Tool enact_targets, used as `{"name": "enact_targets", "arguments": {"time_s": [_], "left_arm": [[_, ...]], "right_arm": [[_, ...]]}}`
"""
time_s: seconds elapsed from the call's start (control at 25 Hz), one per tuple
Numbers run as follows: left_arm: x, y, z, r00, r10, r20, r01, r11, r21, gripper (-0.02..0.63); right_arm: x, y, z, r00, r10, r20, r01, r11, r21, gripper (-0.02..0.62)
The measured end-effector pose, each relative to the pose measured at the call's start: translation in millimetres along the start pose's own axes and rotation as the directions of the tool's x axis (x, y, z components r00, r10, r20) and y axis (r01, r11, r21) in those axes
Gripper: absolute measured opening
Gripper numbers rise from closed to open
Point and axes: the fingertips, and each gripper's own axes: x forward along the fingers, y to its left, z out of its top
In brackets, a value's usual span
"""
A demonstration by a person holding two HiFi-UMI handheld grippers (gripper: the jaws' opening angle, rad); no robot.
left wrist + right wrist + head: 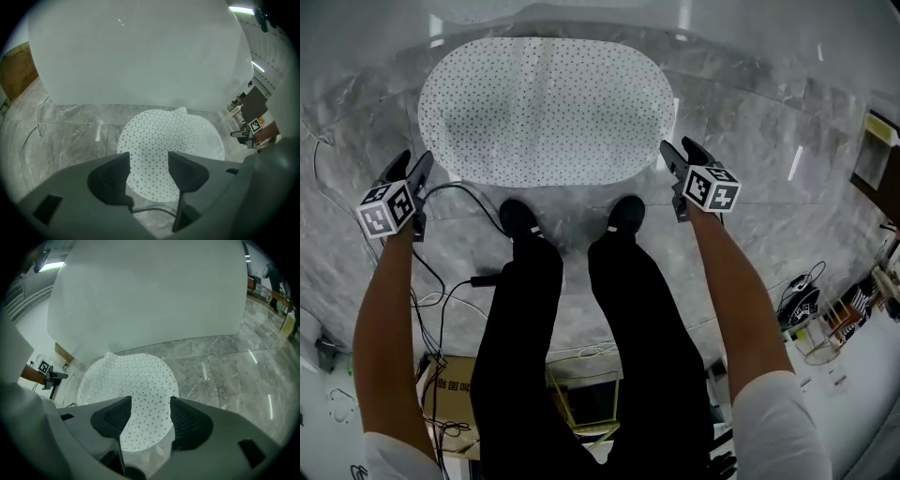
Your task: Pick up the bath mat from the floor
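Dark fingers [110, 180] wide, empty, mat [546, 111] untouched

Black trousers [534, 356], black shoes [517, 217], white short sleeves [769, 422]. The dark left gripper [408, 167] at 9 o'clock and right gripper [684, 155] at 3 o'clock each bear a white cube [387, 208] with black square markers.

Lab-like recording space: marble floor [750, 141], white backdrop board [150, 291], loose cables [484, 278], cardboard box [455, 380]
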Motion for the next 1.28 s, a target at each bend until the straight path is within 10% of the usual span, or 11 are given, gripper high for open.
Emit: {"name": "enact_targets", "arguments": {"time_s": [0.96, 1.28], "left_arm": [[122, 40, -35, 0.973, 0.173, -0.152, -0.167, 0.985, 0.047, 0.333], [122, 37, -32, 0.976, 0.174, -0.134, -0.174, 0.985, 0.012, 0.239]], "right_arm": [[85, -55, -29, 0.963, -0.241, -0.120, 0.233, 0.969, -0.081, 0.265], [93, -32, -30, 0.972, -0.207, -0.111, 0.193, 0.974, -0.122, 0.080]]}}
